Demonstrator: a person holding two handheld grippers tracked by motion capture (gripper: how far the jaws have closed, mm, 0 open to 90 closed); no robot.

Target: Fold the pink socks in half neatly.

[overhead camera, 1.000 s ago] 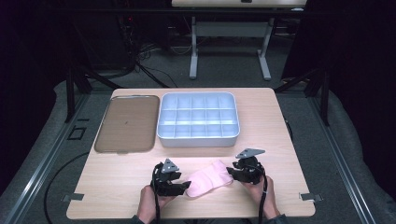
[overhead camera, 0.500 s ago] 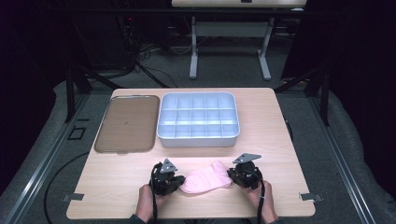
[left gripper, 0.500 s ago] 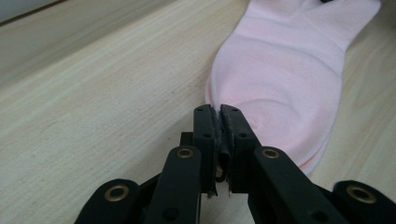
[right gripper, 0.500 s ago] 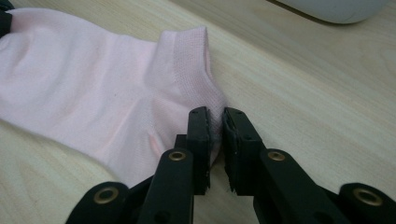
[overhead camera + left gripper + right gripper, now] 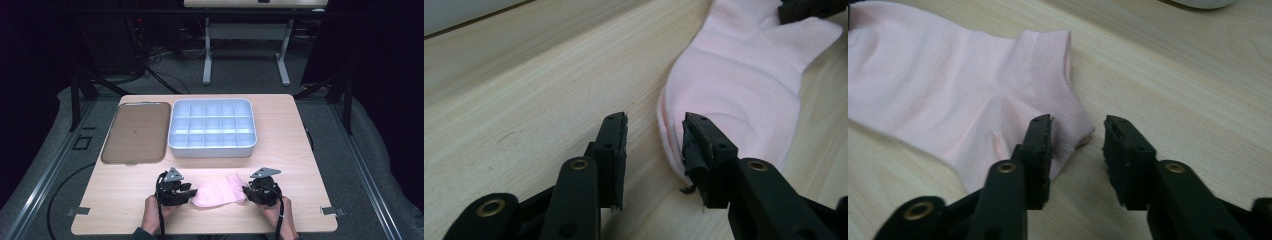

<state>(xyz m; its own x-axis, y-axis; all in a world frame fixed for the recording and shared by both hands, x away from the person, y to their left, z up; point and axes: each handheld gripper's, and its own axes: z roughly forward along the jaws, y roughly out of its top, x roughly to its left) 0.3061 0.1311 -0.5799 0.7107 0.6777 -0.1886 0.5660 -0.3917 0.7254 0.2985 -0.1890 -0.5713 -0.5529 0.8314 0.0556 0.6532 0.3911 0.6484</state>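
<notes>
- The pink sock (image 5: 220, 192) lies flat near your edge of the table (image 5: 300, 150), stretched between your two grippers, in front of the white compartment tray (image 5: 212, 150) and well apart from it.
- Your left gripper (image 5: 654, 150) has just been opening: its jaws stand partly apart at the sock's toe end, one jaw at the fabric's edge, nothing pinched between them.
- Your right gripper (image 5: 1075, 150) has likewise just been opening at the cuff end; the left jaw rests over the fabric's corner, the other on bare wood, with no grip.
- You seem to be between grips, with the sock let go after a tug or smoothing.
- Next, you likely need a fresh pinch on one end, then a fold or lift; slide a jaw under the edge first.
- Both hands sit low at the table's near edge, grippers facing inward toward each other across the sock, almost level.
- The brown lid (image 5: 135, 132) lies left of the tray, out of play.
</notes>
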